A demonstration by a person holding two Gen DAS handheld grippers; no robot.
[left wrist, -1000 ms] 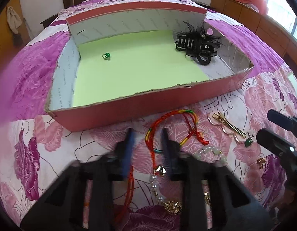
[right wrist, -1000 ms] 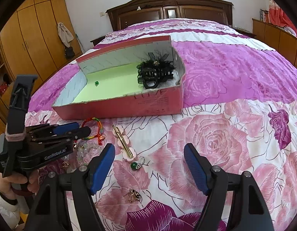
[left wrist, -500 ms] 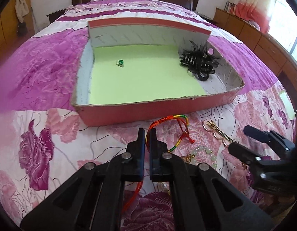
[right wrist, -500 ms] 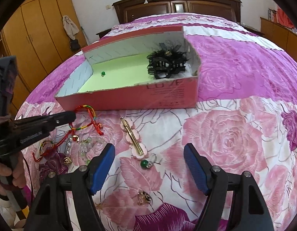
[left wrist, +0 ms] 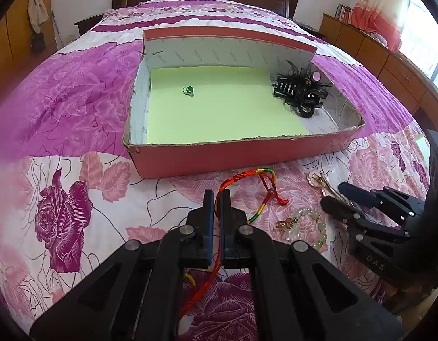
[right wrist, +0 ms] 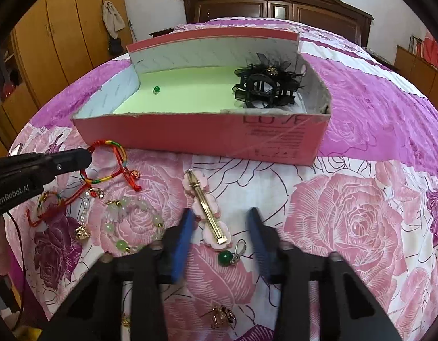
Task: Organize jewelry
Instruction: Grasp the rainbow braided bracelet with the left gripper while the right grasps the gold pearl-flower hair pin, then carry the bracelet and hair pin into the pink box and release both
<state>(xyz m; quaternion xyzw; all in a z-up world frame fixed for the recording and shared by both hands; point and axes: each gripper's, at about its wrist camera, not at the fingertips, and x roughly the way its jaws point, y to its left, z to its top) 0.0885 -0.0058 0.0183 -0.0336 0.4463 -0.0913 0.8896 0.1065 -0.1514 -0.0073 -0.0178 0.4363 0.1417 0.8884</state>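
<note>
My left gripper [left wrist: 217,199] is shut on the red and multicoloured cord bracelet [left wrist: 247,174], lifting it just in front of the pink box [left wrist: 233,156]; it also shows in the right wrist view [right wrist: 85,156]. The box has a green floor and holds a green bead earring [left wrist: 188,90] and a black feather hair claw [left wrist: 300,93]. My right gripper [right wrist: 221,227] is open, fingers on either side of the gold and pink flower hair clip [right wrist: 207,210]. A green bead earring [right wrist: 227,255] and a pale bead bracelet [right wrist: 131,224] lie beside it.
A gold charm [right wrist: 221,316] lies near the bottom edge, a crystal pendant with gold bell [right wrist: 84,218] at the left. The bedspread is pink and purple floral. Wooden headboard [right wrist: 275,2] behind, wardrobes at left.
My left gripper closed on the cord bracelet and raised it toward the box. My right gripper moved forward and narrowed around the flower hair clip.
</note>
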